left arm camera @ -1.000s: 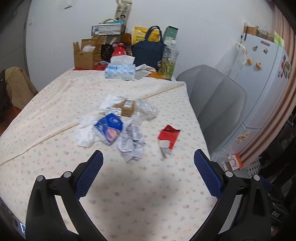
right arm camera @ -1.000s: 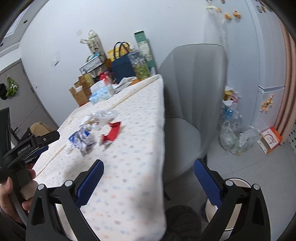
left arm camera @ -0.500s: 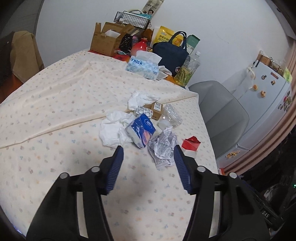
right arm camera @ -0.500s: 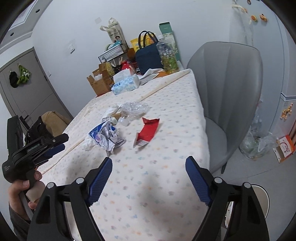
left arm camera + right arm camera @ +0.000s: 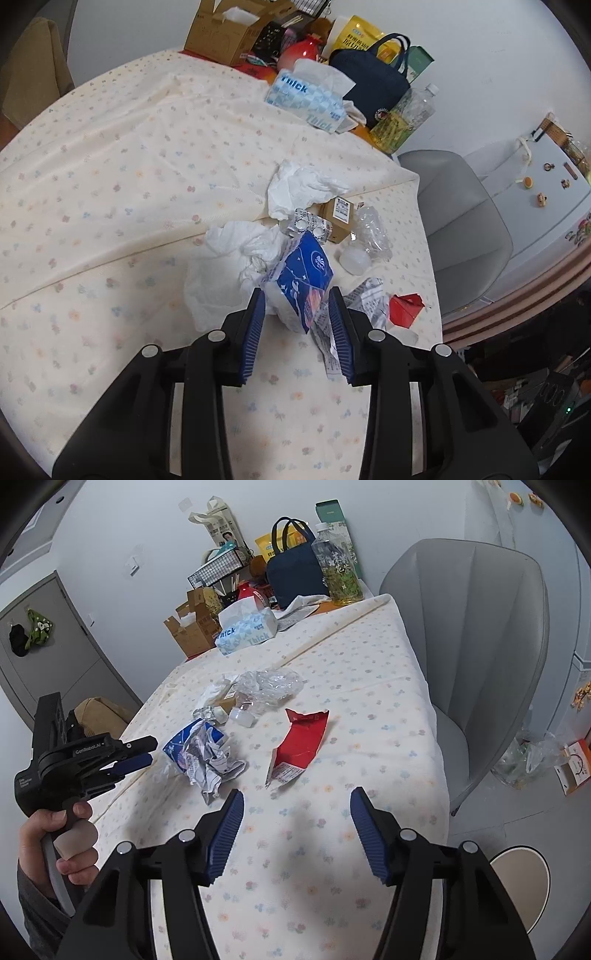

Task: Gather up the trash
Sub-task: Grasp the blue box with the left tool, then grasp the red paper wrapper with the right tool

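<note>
While right view shows hand, left gripper straddles blue wrapper.

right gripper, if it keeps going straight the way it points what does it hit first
Probably the torn red carton: it lies on the tablecloth just ahead of the open right gripper, slightly left of centre. The crumpled paper sits further left. Depth is uncertain.

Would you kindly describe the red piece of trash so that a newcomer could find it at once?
Start at the table with the flower-print cloth, on the side nearest the grey chair. At the chair-side edge of the trash pile lies the torn red carton, flattened, apart from the crumpled printed paper. It is the only red item among white, blue and clear scraps.
</note>
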`<move>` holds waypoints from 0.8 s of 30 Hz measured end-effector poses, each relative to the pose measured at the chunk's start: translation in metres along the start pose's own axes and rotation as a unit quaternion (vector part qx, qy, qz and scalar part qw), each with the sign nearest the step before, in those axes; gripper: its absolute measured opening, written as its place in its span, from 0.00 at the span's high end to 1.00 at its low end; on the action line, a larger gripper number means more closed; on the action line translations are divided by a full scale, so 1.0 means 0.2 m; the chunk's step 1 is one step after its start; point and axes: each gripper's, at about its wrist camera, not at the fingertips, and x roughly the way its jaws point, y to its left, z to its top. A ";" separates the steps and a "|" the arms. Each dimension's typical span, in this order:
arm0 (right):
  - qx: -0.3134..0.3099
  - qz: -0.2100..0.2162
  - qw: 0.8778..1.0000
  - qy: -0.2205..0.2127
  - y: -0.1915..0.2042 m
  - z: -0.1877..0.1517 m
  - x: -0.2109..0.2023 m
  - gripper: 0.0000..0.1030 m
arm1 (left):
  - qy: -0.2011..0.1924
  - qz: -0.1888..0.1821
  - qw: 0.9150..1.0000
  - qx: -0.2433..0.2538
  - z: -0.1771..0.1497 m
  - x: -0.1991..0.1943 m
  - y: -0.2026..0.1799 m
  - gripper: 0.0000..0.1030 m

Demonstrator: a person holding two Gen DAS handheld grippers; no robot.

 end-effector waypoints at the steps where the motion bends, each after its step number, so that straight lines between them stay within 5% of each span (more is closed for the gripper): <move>1: 0.001 0.000 1.000 0.001 0.00 0.00 0.01 0.42 | 0.004 0.002 1.000 -0.003 0.01 0.02 0.00 0.65; 12: 0.022 0.004 1.000 0.023 -0.04 0.05 0.15 0.42 | 0.030 0.013 0.999 -0.043 0.03 0.18 0.04 0.65; 18: 0.013 0.011 0.999 0.029 0.01 0.07 0.20 0.45 | 0.010 0.017 0.999 -0.042 0.03 0.12 0.01 0.87; 24: 0.003 0.010 0.999 0.040 0.06 0.06 0.28 0.58 | -0.027 0.018 0.999 -0.020 0.02 -0.07 -0.03 0.89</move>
